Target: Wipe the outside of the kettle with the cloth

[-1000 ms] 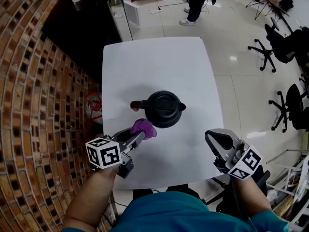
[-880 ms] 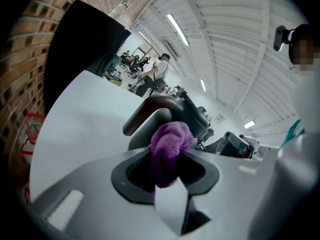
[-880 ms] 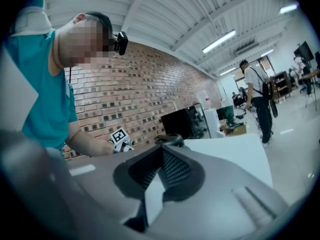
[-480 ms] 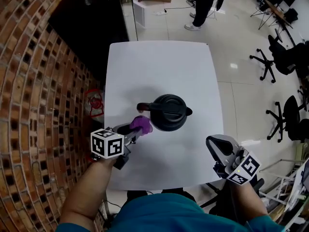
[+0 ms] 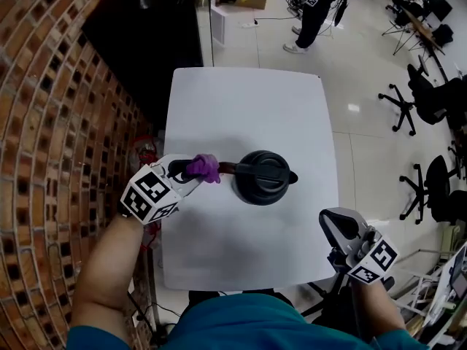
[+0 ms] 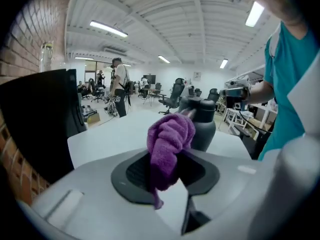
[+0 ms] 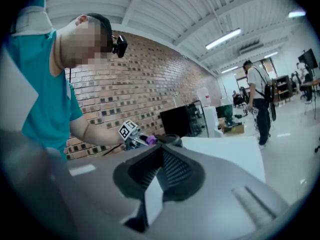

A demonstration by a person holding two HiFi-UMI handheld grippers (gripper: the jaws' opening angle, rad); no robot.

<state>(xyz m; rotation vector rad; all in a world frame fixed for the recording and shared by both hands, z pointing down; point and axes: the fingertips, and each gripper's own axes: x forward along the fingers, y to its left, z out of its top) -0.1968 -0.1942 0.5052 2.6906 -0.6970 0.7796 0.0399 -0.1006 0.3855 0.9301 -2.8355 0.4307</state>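
A black kettle [image 5: 263, 177] stands upright in the middle of the white table [image 5: 248, 100], its handle [image 5: 225, 168] pointing left. My left gripper [image 5: 191, 170] is shut on a bunched purple cloth [image 5: 203, 168], which it holds against the outer end of the handle. In the left gripper view the cloth [image 6: 167, 146] hangs between the jaws, with the kettle [image 6: 202, 126] just behind it. My right gripper [image 5: 337, 228] hovers at the table's near right corner, away from the kettle, shut with nothing in it. From the right gripper view, the kettle [image 7: 170, 138] and cloth [image 7: 151, 140] are small and far off.
A brick wall [image 5: 51, 122] runs along the left, with a dark screen [image 5: 139, 42] by the table's far left corner. Something red [image 5: 146, 155] lies on the floor left of the table. Office chairs [image 5: 430, 86] stand to the right, and a person [image 5: 314, 9] stands beyond the table.
My left gripper has carried the cloth from the kettle's near left side leftward and away from me, to the end of the handle. The right gripper has stayed near the front right corner.
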